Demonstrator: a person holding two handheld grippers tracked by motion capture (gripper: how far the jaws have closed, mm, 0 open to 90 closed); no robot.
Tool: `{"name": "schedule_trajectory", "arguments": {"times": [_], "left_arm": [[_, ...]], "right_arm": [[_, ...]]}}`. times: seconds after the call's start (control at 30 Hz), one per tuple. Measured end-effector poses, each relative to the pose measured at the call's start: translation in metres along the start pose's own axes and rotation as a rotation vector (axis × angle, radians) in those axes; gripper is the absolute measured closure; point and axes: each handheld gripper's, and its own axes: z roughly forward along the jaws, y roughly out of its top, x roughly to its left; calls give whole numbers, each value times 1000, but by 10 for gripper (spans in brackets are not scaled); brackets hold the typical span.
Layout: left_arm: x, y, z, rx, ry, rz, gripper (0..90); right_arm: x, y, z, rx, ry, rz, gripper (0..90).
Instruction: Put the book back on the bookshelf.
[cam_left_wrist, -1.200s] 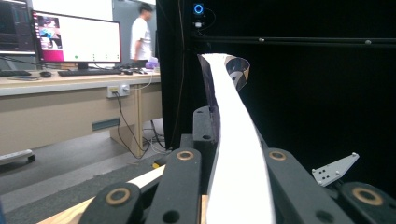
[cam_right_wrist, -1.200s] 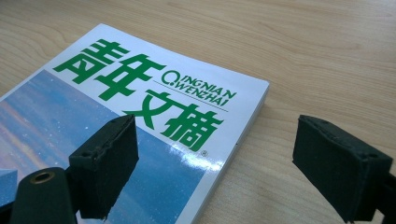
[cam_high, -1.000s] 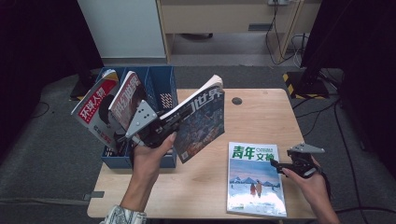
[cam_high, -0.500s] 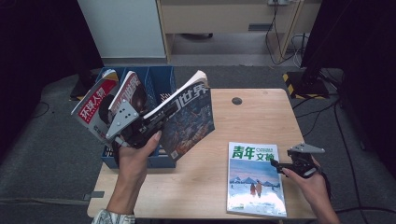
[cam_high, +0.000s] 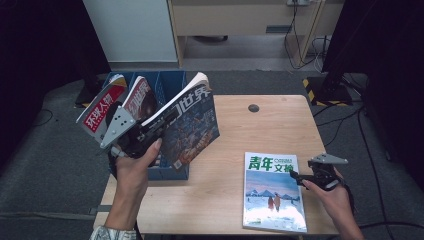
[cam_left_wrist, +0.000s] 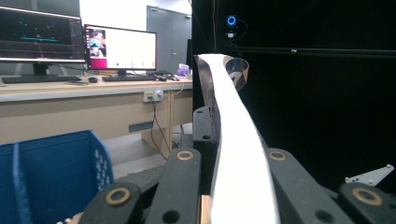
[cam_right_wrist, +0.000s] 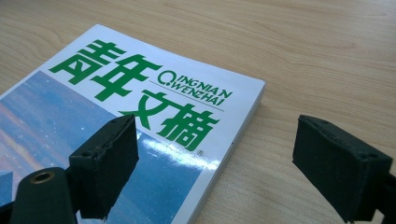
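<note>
A person stood at a wooden worktop (cam_high: 235, 125) with a gripper in each hand. The left gripper (cam_high: 150, 132) was clamped shut on the spine edge of a dark-covered magazine (cam_high: 192, 125), holding it tilted in the air above a blue file box (cam_high: 172, 170) at the worktop's left edge. Two more magazines (cam_high: 117, 102) leaned in the box's far compartments. In the left gripper view the held magazine's white page edge (cam_left_wrist: 238, 158) rose between the jaws. The right gripper (cam_high: 296, 177) hovered near the worktop's right front corner, jaws wide apart and gripping nothing, just beside a green-titled magazine (cam_high: 272, 192) lying flat there; its corner (cam_right_wrist: 205, 126) lay between the jaws.
</note>
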Motion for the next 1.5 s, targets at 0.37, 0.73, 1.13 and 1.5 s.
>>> {"name": "schedule_trajectory", "arguments": {"times": [0.37,0.73,1.13,1.5], "left_arm": [[11,2,-15,-9,36,-11,826],[20,4,-26,-17,70,-19,826],[28,4,-36,-30,98,-29,826],[33,5,-41,-36,124,-31,826]], "right_arm": [[0,0,0,5,-4,0,145],[-1,0,0,5,-6,2,145],[-1,0,0,5,-7,-2,145],[-3,0,-1,-1,-11,3,145]]}}
